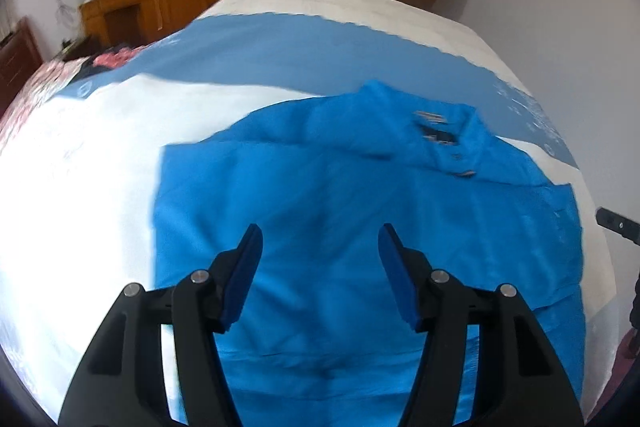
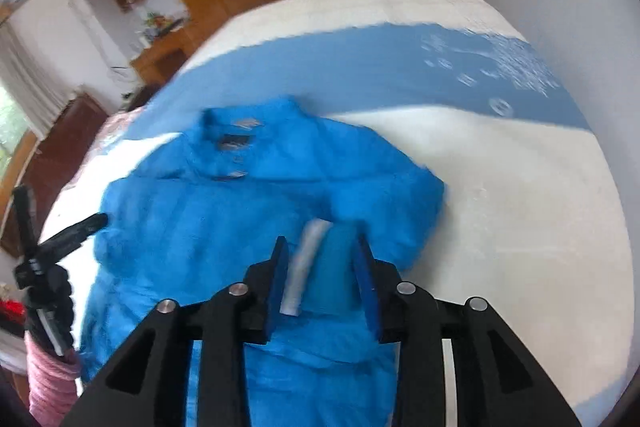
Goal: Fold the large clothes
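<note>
Item: blue shirt (image 1: 360, 211), flat on the white-and-blue bedspread (image 1: 100, 155), collar (image 2: 240, 131) pointing away from me, long axis running toward me. My left gripper (image 1: 318, 243): wide, empty above it. My right gripper (image 2: 322, 251): partly parted, a sleeve fold (image 2: 332, 263) between the pads; grip uncertain.

light: bright daylight, bedsheet (image 1: 72, 187) glare | blur: motion smear, perhaps worse right | edges: fisheye-warped
</note>
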### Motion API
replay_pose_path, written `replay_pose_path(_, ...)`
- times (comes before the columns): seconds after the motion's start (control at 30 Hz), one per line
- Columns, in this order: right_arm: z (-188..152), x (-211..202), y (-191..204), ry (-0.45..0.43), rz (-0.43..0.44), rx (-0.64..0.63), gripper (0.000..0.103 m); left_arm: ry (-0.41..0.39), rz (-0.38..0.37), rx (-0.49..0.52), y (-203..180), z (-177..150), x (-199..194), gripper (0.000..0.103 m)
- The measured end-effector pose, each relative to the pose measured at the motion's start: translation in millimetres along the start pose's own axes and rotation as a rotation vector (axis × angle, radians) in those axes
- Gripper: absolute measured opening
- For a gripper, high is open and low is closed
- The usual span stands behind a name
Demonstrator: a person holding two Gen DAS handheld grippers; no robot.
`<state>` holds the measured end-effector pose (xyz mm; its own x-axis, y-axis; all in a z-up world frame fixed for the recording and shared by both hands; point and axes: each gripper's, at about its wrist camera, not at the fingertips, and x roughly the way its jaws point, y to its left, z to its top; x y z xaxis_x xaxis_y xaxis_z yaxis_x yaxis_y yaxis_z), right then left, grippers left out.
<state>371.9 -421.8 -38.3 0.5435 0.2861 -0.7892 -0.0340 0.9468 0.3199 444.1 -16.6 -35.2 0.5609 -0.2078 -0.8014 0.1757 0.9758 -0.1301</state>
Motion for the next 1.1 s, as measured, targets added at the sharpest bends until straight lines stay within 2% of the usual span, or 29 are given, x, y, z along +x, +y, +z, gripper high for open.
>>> replay_pose_path(0.07,3,13,13,0.042,0.013,-0.019,0.035,0.026,-0.013,0.033,-18,5,10,0.059)
replay_pose_path(0.13,6,34,21,0.071,-0.025,-0.033,0.035,0.062,-0.013,0.051,-29,8,25,0.059)
replay_pose_path(0.3,-6,70,11,0.142,-0.058,-0.005,0.033,0.107,0.011,0.086,-34,2,58,0.061)
replay_pose_path(0.43,-17,81,4,0.134,-0.020,0.012,0.033,0.116,-0.010,0.089,-30,-4,62,0.061)
replay_pose_path(0.63,-18,77,10,0.110,-0.048,0.000,0.033,0.114,0.007,0.091,-31,-3,64,0.061)
replay_pose_path(0.7,-18,62,10,0.082,-0.015,0.016,0.035,0.122,-0.010,0.077,-27,-4,50,0.061)
replay_pose_path(0.77,-25,35,9,0.035,0.056,0.016,0.040,0.121,-0.055,0.047,-18,-7,32,0.062)
replay_pose_path(0.8,-28,26,9,0.018,0.060,0.010,0.042,0.109,-0.066,0.039,-12,-11,18,0.064)
replay_pose_path(0.9,-47,-4,7,-0.012,0.049,0.000,0.047,0.052,-0.023,0.054,4,-28,-22,0.066)
replay_pose_path(0.97,-62,-16,4,0.001,0.063,0.007,0.047,0.028,0.000,0.069,15,-42,-44,0.070)
replay_pose_path(1.03,-86,-30,4,0.017,0.077,0.007,0.048,0.005,0.061,0.079,25,-61,-67,0.071)
replay_pose_path(1.1,-106,-40,6,0.027,0.075,-0.005,0.051,-0.012,0.088,0.084,35,-80,-84,0.077)
